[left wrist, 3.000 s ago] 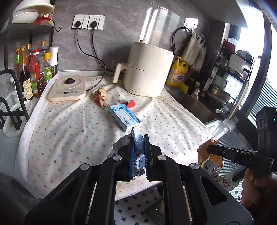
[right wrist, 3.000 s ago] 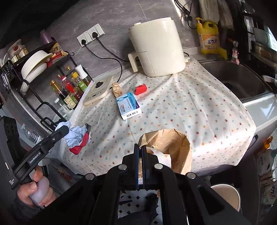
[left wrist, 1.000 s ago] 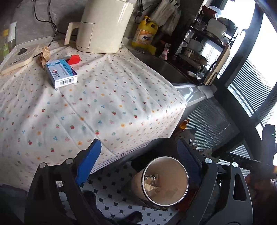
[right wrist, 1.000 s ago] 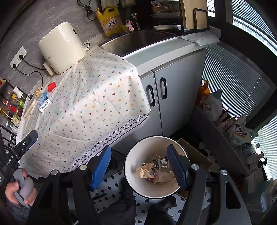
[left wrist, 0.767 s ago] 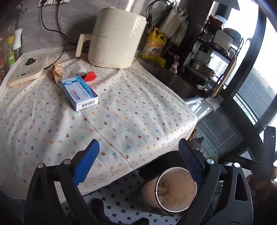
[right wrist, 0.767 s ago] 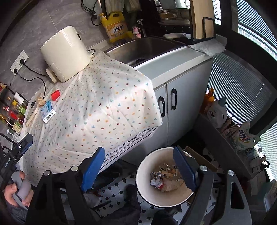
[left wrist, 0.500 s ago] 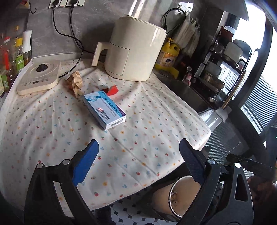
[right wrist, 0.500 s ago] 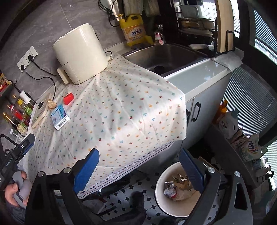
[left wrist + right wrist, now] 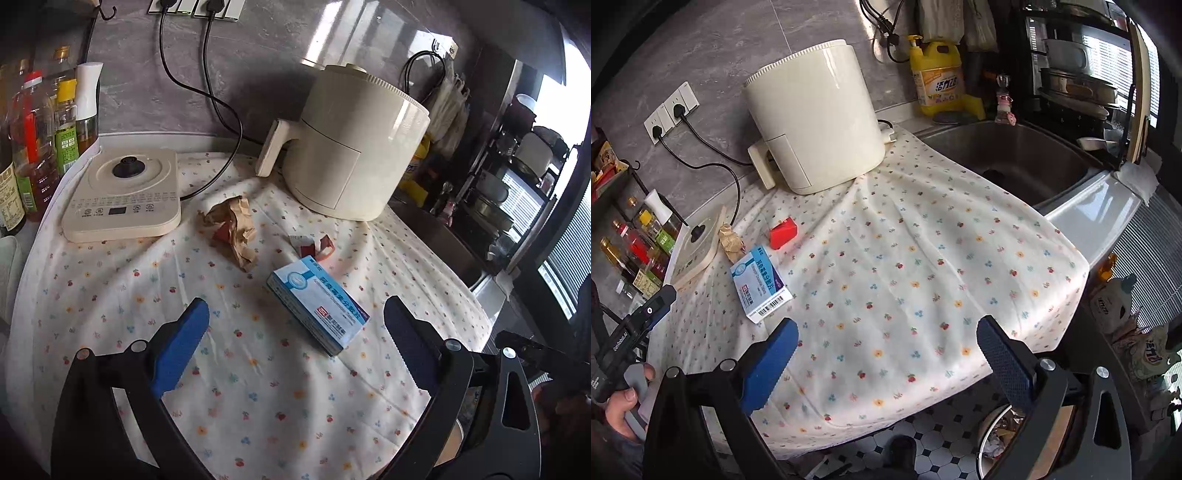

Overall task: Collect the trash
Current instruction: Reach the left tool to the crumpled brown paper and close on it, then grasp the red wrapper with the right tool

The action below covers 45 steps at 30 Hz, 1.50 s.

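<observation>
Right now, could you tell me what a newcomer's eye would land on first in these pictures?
Probably the big cream air fryer at the back of the flowered tablecloth. Then the litter in front of it: a blue-and-white medicine box, a crumpled brown paper beside the induction cooker, and a small red box. Both hand-held grippers, left and right, are open and empty.
</observation>
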Available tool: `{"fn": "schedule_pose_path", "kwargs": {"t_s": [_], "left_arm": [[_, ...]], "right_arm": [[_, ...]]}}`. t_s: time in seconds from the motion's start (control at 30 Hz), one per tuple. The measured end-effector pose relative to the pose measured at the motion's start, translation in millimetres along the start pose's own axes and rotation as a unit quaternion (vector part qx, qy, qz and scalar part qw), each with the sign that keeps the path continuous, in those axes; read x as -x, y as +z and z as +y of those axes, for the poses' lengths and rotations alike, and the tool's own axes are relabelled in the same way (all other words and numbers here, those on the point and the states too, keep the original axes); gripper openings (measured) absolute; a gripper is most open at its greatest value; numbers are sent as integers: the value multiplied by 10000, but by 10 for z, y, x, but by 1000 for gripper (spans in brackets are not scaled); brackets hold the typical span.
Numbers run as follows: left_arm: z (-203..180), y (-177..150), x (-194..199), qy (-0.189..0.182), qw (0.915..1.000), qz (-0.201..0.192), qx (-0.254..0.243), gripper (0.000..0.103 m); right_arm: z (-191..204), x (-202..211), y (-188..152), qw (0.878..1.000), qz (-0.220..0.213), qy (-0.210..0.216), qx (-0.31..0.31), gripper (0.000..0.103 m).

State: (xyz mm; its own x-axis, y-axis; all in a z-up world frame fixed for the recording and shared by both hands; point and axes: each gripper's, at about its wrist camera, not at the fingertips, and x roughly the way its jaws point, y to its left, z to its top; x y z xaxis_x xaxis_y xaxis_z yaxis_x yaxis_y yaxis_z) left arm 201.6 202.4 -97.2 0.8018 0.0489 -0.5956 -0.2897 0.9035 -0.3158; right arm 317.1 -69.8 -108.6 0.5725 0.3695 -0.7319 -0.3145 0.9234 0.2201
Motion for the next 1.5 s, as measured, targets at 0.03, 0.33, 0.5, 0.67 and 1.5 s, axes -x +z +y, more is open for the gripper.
{"fn": "schedule_pose_path", "kwargs": {"t_s": [0.03, 0.33, 0.5, 0.67, 1.5], "left_arm": [[53, 57, -33, 12, 10000, -30, 1, 94], [373, 445, -309, -131, 9999, -99, -53, 89], [495, 568, -552, -234, 9997, 2, -7, 85], [552, 666, -819, -374, 9991, 211, 20, 84], [736, 1010, -1653, -678, 9930, 935, 260, 21]], "right_arm": [[58, -43, 34, 10000, -17, 8, 5, 95], [469, -376, 300, 9999, -56, 53, 124, 95], [664, -537, 442, 9996, -42, 52, 276, 93], [774, -715, 560, 9995, 57, 10, 299, 91], [1394, -1643, 905, 9944, 788, 291, 643, 71]]}}
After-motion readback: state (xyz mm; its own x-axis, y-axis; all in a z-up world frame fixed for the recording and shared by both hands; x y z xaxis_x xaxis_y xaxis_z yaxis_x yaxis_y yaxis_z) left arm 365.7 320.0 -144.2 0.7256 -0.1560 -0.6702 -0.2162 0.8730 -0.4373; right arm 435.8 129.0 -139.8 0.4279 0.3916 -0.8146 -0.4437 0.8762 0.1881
